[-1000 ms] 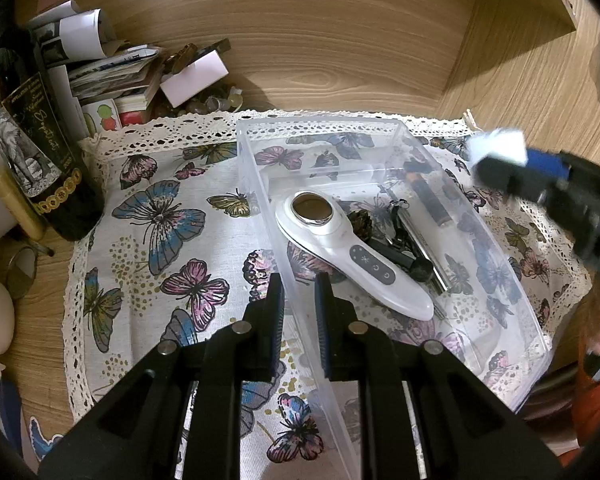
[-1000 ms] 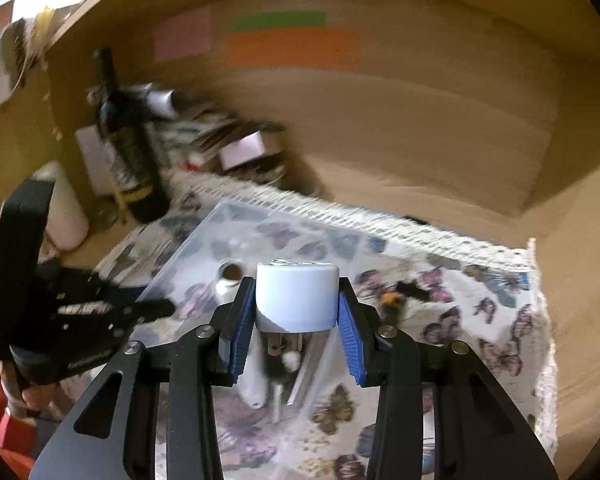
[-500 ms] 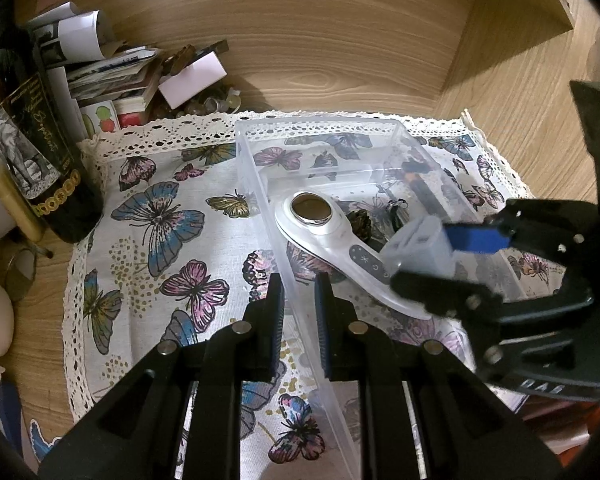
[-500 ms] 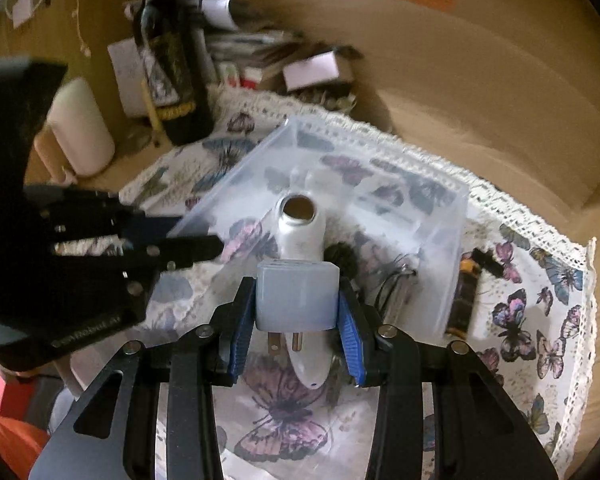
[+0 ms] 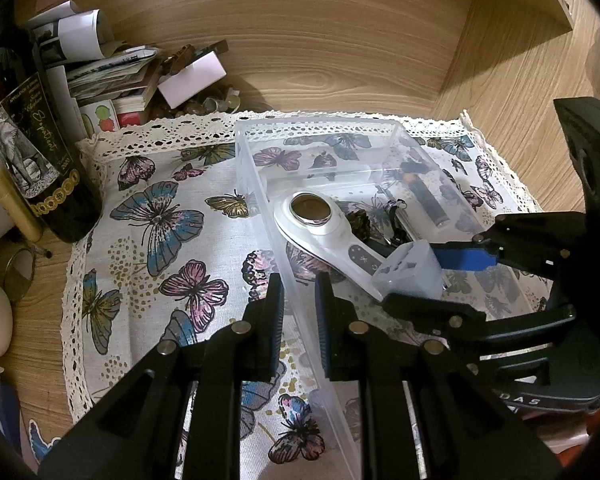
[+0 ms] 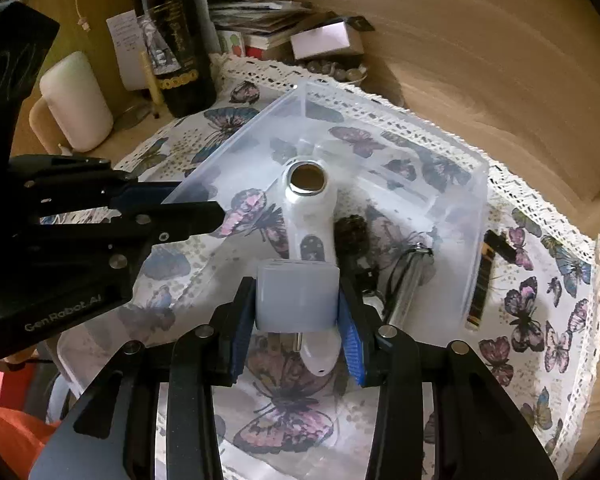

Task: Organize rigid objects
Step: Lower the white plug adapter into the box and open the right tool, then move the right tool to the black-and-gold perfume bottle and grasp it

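Your right gripper (image 6: 297,322) clamps the white plug adapter (image 6: 296,300) over the clear bin (image 5: 260,184), not yet released. Your left gripper (image 5: 299,312) pinches the bin's near-left wall; a dark stick (image 6: 480,280) lies outside, right.

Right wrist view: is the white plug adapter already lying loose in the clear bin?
No, the right tongs grip the adapter above the clear bin.

Warm, dim indoor light falls on both views, with black vignetting and strong fisheye bending at the corners. The left view is sharp; the right view smears the wooden wall (image 6: 500,92). Glare whitens the clear bin (image 5: 260,184) walls.
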A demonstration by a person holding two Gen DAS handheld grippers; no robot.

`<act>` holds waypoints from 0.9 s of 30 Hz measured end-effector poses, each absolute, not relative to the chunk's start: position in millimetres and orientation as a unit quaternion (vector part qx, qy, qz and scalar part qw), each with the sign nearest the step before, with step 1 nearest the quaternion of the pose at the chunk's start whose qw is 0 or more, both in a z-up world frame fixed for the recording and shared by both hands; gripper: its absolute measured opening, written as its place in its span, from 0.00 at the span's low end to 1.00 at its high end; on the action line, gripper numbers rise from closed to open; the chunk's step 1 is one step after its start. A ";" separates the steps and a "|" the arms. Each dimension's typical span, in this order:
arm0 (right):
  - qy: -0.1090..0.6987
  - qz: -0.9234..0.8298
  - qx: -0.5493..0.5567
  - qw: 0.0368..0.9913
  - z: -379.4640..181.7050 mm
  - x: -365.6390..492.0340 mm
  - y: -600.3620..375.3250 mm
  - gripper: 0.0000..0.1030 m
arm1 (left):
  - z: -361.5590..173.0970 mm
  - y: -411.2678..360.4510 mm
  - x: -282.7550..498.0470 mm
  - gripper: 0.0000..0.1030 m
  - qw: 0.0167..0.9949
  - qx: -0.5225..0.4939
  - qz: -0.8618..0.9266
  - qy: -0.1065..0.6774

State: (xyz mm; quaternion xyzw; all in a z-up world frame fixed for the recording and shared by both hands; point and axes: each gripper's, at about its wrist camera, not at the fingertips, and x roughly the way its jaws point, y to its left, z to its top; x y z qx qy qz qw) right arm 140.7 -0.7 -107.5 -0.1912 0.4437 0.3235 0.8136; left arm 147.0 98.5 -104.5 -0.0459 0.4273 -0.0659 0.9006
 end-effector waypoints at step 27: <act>0.329 0.197 -0.099 0.918 -17.4 175.1 -94.6 0.48 | -105.0 96.2 146.8 0.15 0.900 -0.045 -0.063 0.428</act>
